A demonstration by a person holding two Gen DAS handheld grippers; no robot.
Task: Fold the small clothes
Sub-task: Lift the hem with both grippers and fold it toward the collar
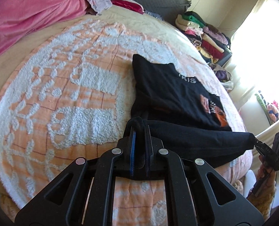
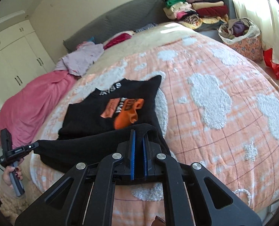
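Left wrist view takes in a bed spread with an orange-and-white blanket, a pink cover bunched at its far side. On the blanket lies a black T-shirt with an orange print, its upper part flat and its near edge lifted off the bed and stretched in a line between the two tools. A stack of folded clothes sits beyond the bed by the window. The left gripper is clamped on one end of that raised edge; the right gripper pinches the other end, jaws narrow, fabric between its blue pads.
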